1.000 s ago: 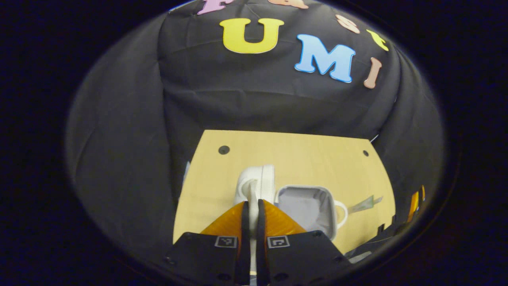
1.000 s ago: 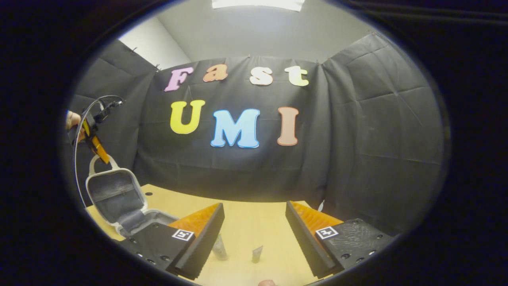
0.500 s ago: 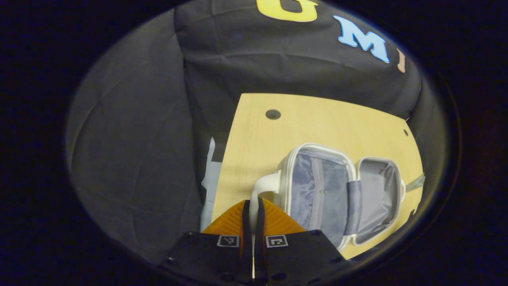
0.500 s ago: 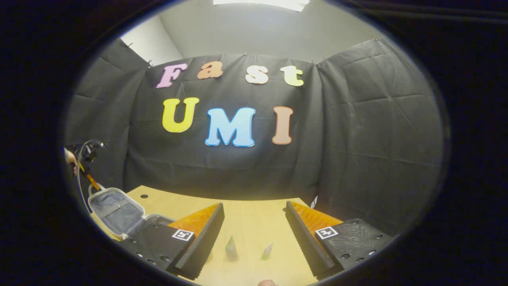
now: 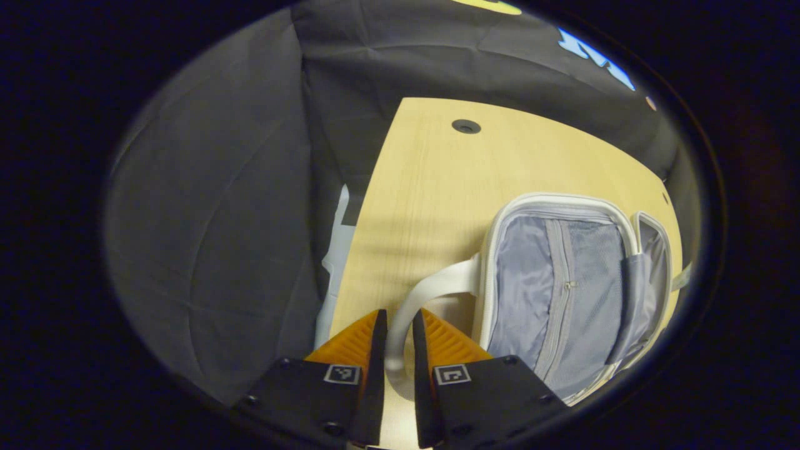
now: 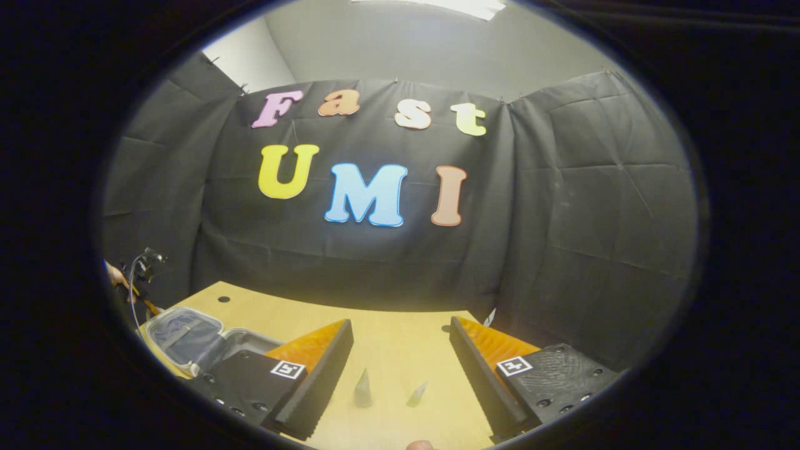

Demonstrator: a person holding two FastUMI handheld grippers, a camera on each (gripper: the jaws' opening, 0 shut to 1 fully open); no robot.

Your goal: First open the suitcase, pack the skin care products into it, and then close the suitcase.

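Observation:
The white suitcase lies open on the wooden table, its grey-lined lid with a zipped pocket folded flat. Its white handle runs between the fingers of my left gripper, whose jaws stand a little apart, loose around it. In the right gripper view the open suitcase sits at the far left, with the left gripper and a hand beside it. My right gripper hovers wide open above two small skin care tubes that lie on the table.
The table has a round cable hole near its far corner. Its left edge runs close to the suitcase handle, with a pale strip below it. Black cloth walls close in the booth on all sides.
The left gripper has swung the lid down from upright to flat on the table, and its fingers have parted slightly around the handle. The right gripper has barely moved.

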